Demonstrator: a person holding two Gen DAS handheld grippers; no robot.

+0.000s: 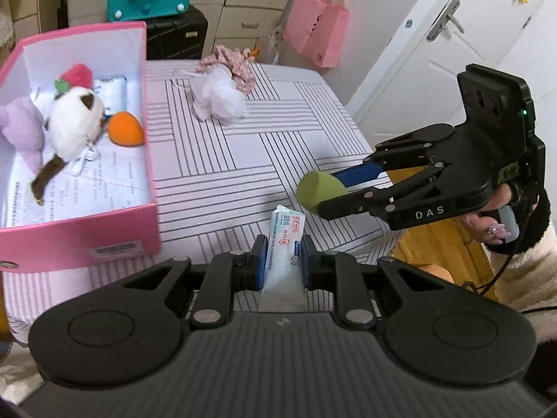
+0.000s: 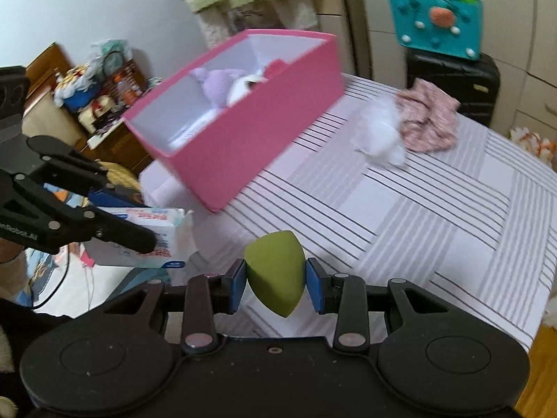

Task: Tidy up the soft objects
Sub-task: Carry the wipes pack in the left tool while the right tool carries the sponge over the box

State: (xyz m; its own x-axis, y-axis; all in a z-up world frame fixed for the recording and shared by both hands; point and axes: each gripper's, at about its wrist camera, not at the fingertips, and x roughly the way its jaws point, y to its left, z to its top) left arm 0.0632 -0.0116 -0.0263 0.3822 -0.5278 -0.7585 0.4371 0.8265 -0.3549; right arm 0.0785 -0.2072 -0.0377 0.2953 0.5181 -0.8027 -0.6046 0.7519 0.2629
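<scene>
Meanwhile, a white tissue packet was clamped by the left tool, a green teardrop sponge by the right tool.

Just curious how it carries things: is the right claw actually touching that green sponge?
Touching. In the right wrist view both blue pads of the right gripper press against the sides of the green sponge, holding it off the bed.

Left gripper clamps a tissue pack upright between its fingers. Right gripper holds a green makeup sponge over the worktop's right edge. Pink box at left edge holds plush toys and an orange sponge. White mesh puff and floral cloth near far edge.
</scene>
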